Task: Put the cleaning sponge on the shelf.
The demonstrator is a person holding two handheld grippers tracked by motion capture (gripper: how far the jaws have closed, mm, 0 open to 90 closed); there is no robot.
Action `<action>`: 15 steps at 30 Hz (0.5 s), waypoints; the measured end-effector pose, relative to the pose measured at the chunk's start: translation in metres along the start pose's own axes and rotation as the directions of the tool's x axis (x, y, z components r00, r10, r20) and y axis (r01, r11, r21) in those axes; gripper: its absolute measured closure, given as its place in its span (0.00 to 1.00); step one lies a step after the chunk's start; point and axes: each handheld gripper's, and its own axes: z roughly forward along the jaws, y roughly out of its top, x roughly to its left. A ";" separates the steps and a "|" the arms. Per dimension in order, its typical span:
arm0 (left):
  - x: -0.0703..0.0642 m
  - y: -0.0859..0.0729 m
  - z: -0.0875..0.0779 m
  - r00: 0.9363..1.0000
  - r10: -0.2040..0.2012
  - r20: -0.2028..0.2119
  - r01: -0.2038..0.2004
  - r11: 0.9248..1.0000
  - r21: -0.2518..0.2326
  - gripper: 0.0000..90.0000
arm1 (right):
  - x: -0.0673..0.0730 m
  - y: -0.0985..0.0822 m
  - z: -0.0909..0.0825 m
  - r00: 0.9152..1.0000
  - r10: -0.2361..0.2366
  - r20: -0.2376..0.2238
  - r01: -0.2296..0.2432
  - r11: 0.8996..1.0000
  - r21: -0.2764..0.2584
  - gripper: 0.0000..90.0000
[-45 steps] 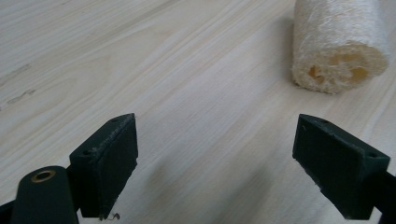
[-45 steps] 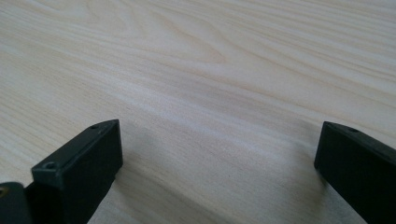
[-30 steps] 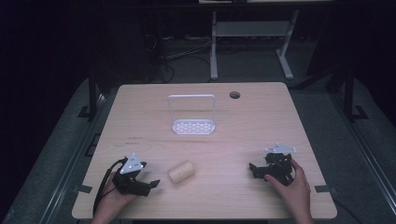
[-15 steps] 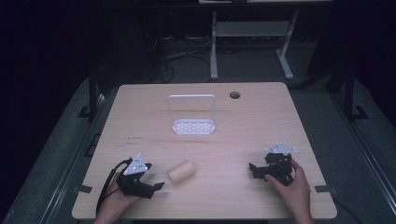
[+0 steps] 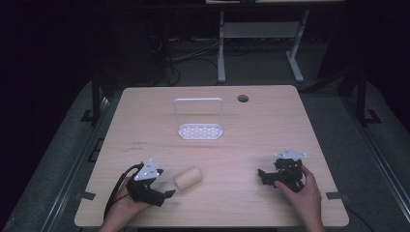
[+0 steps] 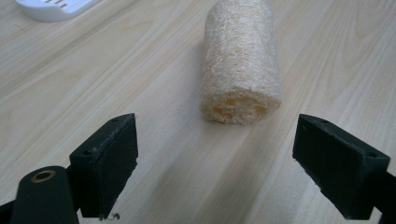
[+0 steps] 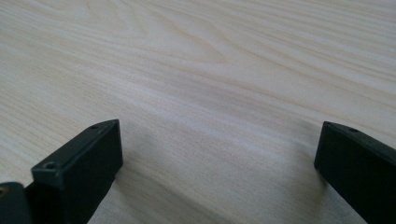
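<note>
Two grippers: one in each of the person's hands, both low over the near part of the wooden table (image 5: 145, 125).
Left gripper (image 5: 167, 194): near the table's front left, held by the left hand (image 5: 126, 205), its cable looping back toward the table's edge and its grey three-cornered plate on top.
Left jaws: spread wide, gripping nothing; in the left gripper view the two black pads sit far apart with bare wood between them.
Loofah roll (image 5: 188, 178): a short, pale, fibrous cylinder lying on its side on the table, just beside the left gripper's tips, on their right in the high view.
Loofah from the left gripper view: it lies just ahead of the jaws' opening, one cut end facing the camera, with a gap of bare wood between it and the pads; no touch shows.
Right gripper (image 5: 263, 177): near the table's front right, held by the right hand (image 5: 302, 191), well apart from the loofah roll.
Right jaws: also wide open and empty; the right gripper view has plain wood grain between the pads.
White rack (image 5: 200, 130): a perforated tray with an upright wire frame, standing mid-table beyond the loofah roll, well apart from both grippers.
Round hole (image 5: 242, 98): dark, in the tabletop near the far edge.
</note>
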 end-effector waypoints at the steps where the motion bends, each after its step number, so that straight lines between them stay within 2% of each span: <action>1: 0.000 0.001 0.000 1.000 -0.001 0.002 0.001 1.000 0.000 0.15 | 0.000 0.000 0.000 1.000 0.000 0.000 0.000 1.000 0.000 0.01; 15: -0.001 0.022 0.004 1.000 0.014 0.021 -0.014 1.000 0.017 0.15 | 0.000 0.000 0.000 1.000 -0.001 0.000 0.001 1.000 0.001 0.01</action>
